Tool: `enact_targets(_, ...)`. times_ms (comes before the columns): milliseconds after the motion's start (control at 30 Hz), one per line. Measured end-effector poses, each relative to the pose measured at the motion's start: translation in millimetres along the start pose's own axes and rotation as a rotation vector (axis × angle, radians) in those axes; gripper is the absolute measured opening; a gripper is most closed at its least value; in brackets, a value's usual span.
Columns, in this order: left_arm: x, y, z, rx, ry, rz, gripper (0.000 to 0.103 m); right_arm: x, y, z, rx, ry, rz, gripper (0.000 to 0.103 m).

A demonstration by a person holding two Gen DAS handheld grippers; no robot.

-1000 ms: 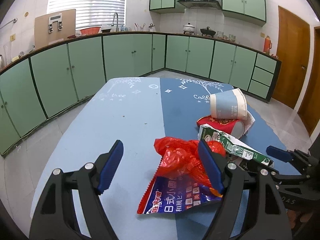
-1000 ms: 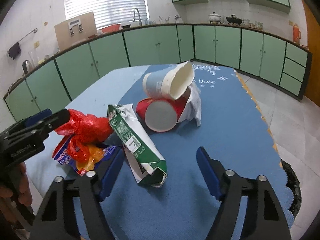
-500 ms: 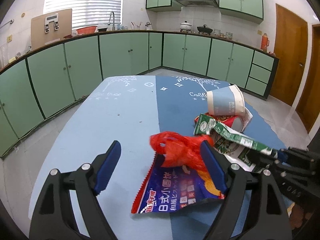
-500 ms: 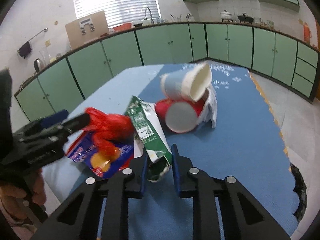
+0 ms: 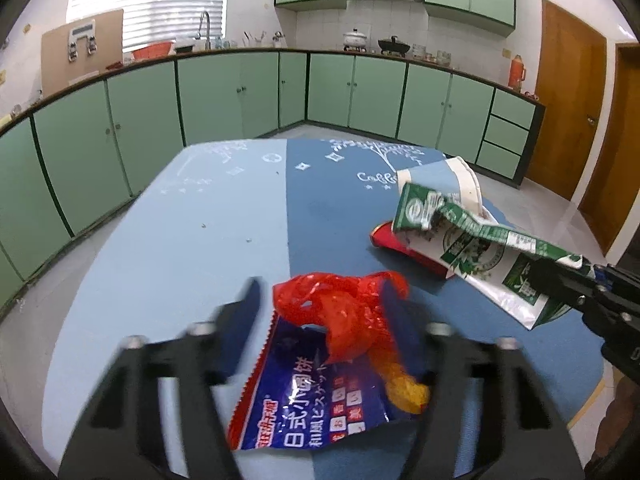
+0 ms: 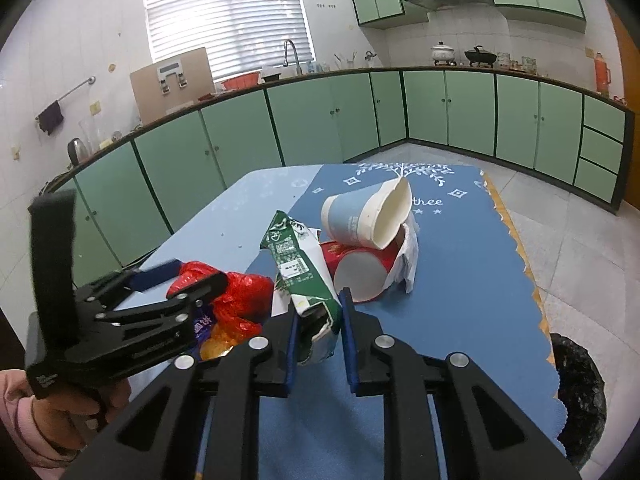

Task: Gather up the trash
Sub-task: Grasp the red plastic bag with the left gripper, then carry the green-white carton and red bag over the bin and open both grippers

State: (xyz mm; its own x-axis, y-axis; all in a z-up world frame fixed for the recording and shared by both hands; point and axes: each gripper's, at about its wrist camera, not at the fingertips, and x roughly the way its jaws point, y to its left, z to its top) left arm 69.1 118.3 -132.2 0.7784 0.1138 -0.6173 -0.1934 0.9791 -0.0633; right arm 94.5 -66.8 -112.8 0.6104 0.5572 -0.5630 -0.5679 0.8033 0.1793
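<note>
My right hand-held gripper [image 6: 318, 322] is clamped on the green milk carton [image 6: 304, 272], its far end off the table [image 6: 460, 272]. My left hand-held gripper [image 5: 332, 320] has just been closing around the red plastic bag [image 5: 340, 312] on the blue snack wrapper [image 5: 320, 400]; whether its pads touch yet, I cannot tell.

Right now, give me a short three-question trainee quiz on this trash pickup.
1. True or false: the right tool grips the green carton.
2. Which piece sits between the left tool's fingers: A) blue cup, B) red plastic bag, C) white tissue?
3. Name what the red plastic bag lies on.

Key: 1 true. 2 B. 3 The blue snack wrapper. The left tool's fingers have just been closing around the bag.
</note>
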Motion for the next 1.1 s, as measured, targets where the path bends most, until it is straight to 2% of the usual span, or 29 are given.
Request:
enact_targets(33,0,1,-1,-0.002,0.002,-0.003,0.025,-1,0,1,-0.002,-0.004,-0.001,0.019)
enact_targets(167,-5,2,-1,0.000,-0.021,0.011,0.013,-4,3,4,-0.010,-0.017,-0.003,0.018)
enact_targets(500,-43,2,23,-0.010,-0.155,0.027,0.009,-26,9,23,-0.023,-0.092,0.008,0.018)
enact_targets(633,-59,-4,34,-0.004,-0.200,0.012,0.009,-39,8,33,-0.018,-0.134,0.001,0.018)
enact_targets(833,-73,-26,45,0.025,-0.244,-0.042,0.009,-58,-7,44,0.020,-0.178,-0.026,0.018)
enact_targets(1100,-69,-70,58,0.062,-0.259,-0.154,0.009,-84,-37,42,0.060,-0.202,-0.127,0.018)
